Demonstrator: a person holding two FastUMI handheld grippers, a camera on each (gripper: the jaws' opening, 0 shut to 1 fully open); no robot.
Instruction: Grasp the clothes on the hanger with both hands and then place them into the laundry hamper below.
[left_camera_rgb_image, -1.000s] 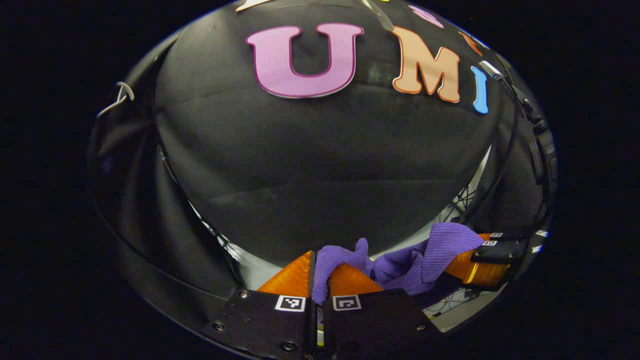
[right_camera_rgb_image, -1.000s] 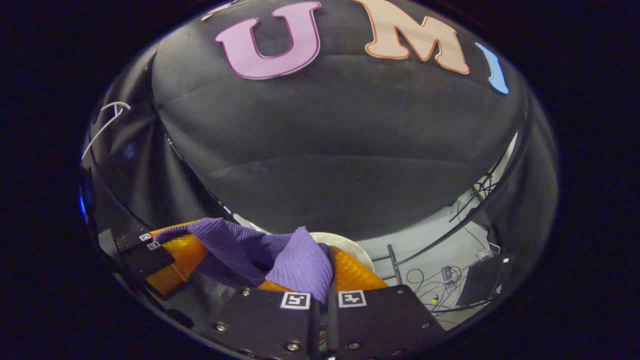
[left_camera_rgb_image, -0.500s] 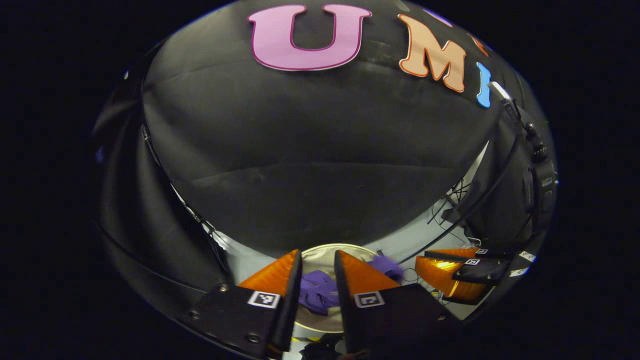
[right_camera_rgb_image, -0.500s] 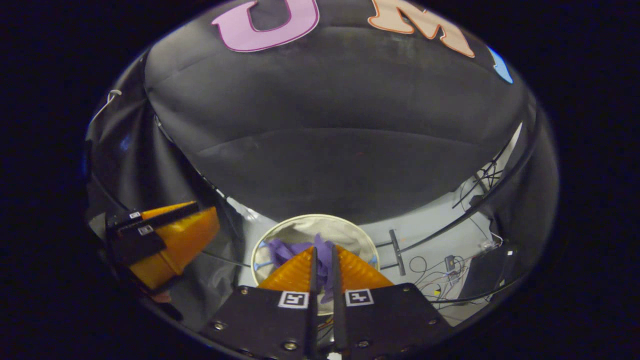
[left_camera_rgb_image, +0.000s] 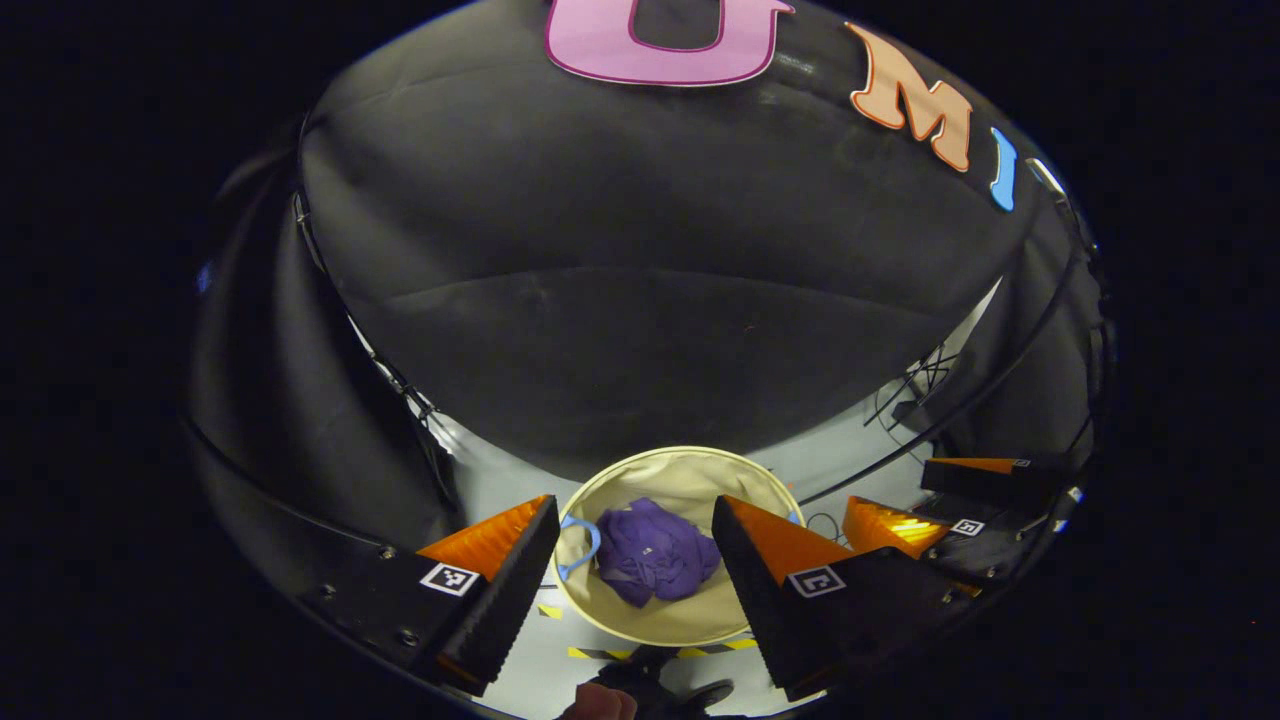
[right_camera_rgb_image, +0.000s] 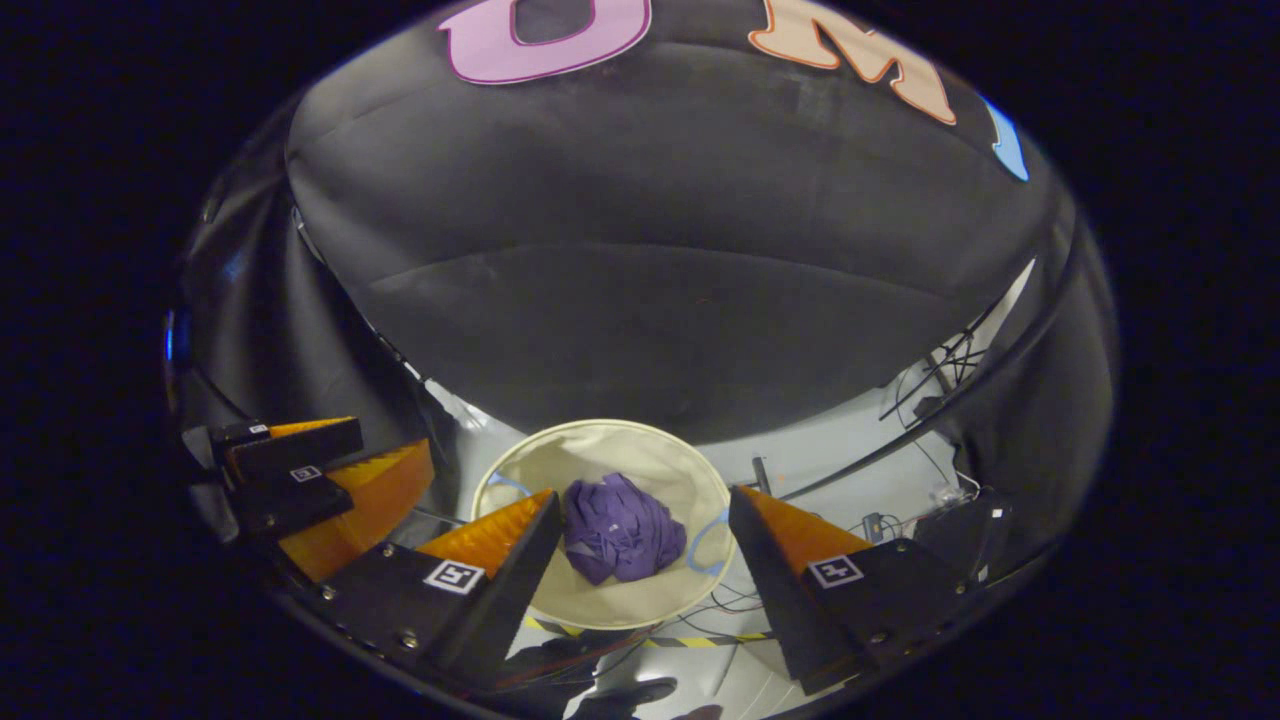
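Change since a second ago: purple garment (left_camera_rgb_image: 655, 550), then pinched between both grippers, now dropped; lies bunched in hamper (left_camera_rgb_image: 690, 470) below.
Garment: knit, soft, light, limp; no rigid edge; judged easiest to take by a raised fold, little grip force needed.
Hamper: round, cream, on pale floor (right_camera_rgb_image: 850, 470).
Left gripper (left_camera_rgb_image: 635, 535): fingers wide apart, holding nothing.
Right gripper (right_camera_rgb_image: 645, 520): fingers wide apart, holding nothing.
Task judged done.
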